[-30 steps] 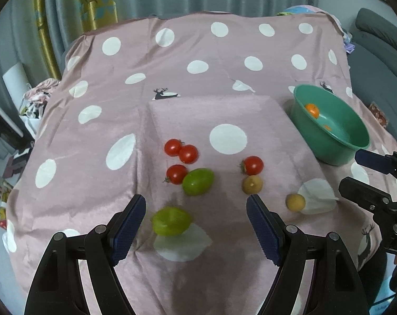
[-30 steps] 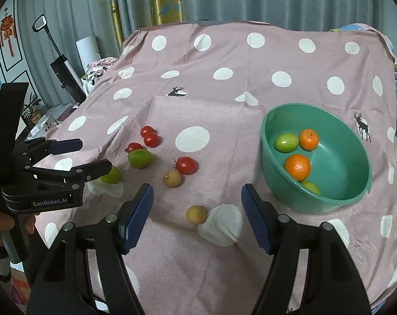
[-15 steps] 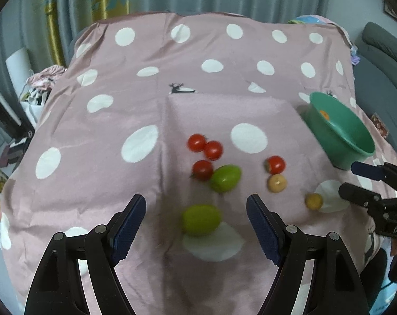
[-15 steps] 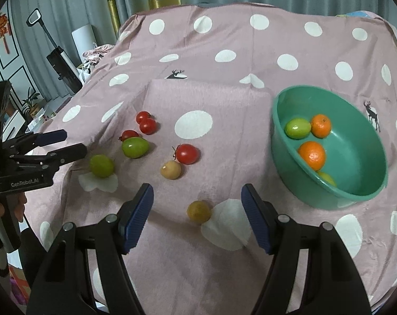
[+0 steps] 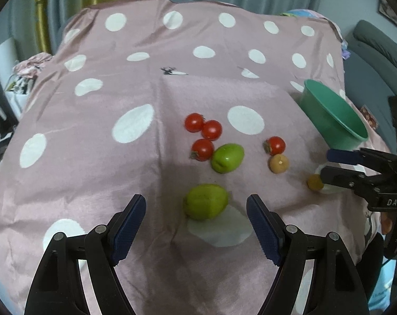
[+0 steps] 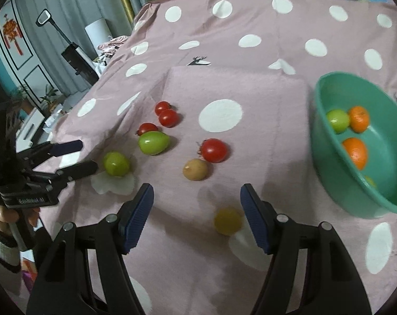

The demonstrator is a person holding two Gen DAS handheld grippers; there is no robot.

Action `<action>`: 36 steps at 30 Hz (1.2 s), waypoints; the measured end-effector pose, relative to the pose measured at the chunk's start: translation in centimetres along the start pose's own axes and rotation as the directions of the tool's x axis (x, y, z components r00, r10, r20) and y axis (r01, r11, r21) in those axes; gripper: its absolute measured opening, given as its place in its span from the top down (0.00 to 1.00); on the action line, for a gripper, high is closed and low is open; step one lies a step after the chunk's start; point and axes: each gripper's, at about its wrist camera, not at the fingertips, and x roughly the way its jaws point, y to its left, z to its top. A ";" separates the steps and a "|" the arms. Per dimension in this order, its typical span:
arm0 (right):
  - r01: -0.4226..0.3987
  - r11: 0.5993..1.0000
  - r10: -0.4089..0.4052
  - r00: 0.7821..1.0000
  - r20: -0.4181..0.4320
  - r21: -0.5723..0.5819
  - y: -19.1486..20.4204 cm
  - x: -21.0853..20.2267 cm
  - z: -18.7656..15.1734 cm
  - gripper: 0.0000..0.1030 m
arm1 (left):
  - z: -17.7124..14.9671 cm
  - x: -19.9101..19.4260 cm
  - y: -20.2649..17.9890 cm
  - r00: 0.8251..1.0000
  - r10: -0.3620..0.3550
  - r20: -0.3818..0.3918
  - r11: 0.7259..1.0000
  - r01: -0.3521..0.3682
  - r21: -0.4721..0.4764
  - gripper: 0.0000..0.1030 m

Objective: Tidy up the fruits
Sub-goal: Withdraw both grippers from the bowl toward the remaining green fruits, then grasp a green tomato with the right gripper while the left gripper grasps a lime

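Crowding the green fruit (image 5: 205, 201) between the left gripper (image 5: 196, 223)'s apart jaws are tomatoes (image 5: 203, 149); right gripper (image 6: 197, 216) likewise apart.

**Readable lettering: two gripper labels**

Printed in pale capitals on the black body of the right gripper (image 5: 337, 164), at 3 o'clock in the left wrist view: "DAS" (cut off by the frame edge, possibly part of a longer word). Printed on the body of the left gripper (image 6: 81, 157), at 9 o'clock in the right wrist view: "GenRobot.AI", blurred but legible. No other legible writing anywhere.
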 end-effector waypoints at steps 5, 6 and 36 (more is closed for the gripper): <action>-0.033 0.999 0.033 0.999 -0.006 -0.033 1.2 1.0 0.6 0.34 | 0.3 1.0 -0.7 0.999 -0.023 -0.029 0.999 0.024 0.022 0.23; -0.038 0.999 0.038 0.999 -0.007 -0.036 1.3 1.1 0.7 0.34 | 0.4 1.2 -0.8 0.999 -0.032 -0.035 0.999 0.033 0.020 0.23; -0.109 0.990 0.108 0.994 -0.023 -0.087 2.4 3.6 2.2 0.34 | 1.7 5.6 -0.5 0.989 -0.010 -0.151 1.000 0.008 -0.011 0.58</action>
